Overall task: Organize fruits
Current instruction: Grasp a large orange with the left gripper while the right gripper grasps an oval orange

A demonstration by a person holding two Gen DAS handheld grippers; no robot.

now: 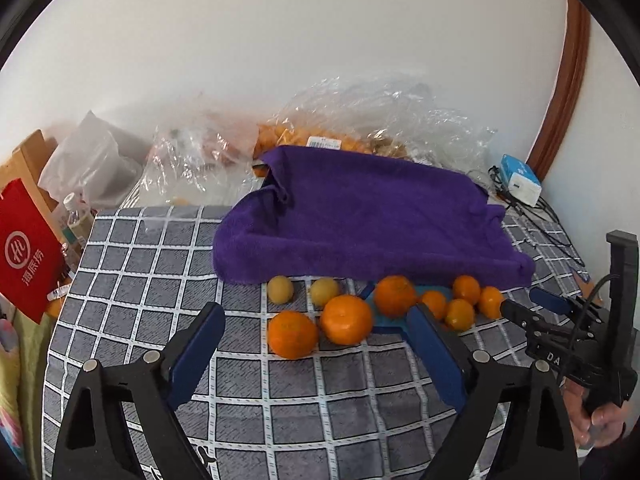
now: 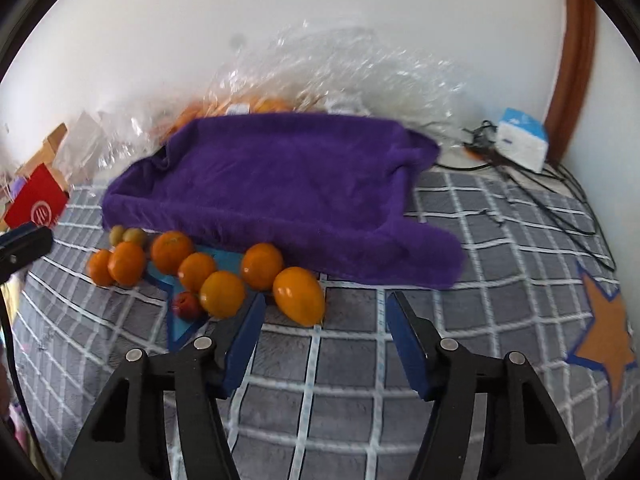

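Several orange fruits lie in a loose row on the grey checked cloth [image 1: 160, 264] in front of a purple towel [image 1: 360, 216], which drapes over a tray shape. Three large oranges [image 1: 346, 319] sit left of centre, with two small yellow fruits [image 1: 280, 289] behind them and several small oval orange fruits [image 1: 466, 290] to the right. My left gripper [image 1: 316, 340] is open and empty, just before the large oranges. In the right wrist view, my right gripper [image 2: 324, 322] is open and empty, close to an oval orange fruit [image 2: 299, 296]. A small red fruit [image 2: 186, 304] lies beside the row.
Crumpled clear plastic bags [image 1: 384, 112] with more fruit lie behind the towel against the white wall. A white and blue box [image 2: 522, 142] with black cables sits back right. A red box [image 1: 24, 252] and a bottle stand at the left edge. An orange star [image 2: 608, 336] marks the cloth.
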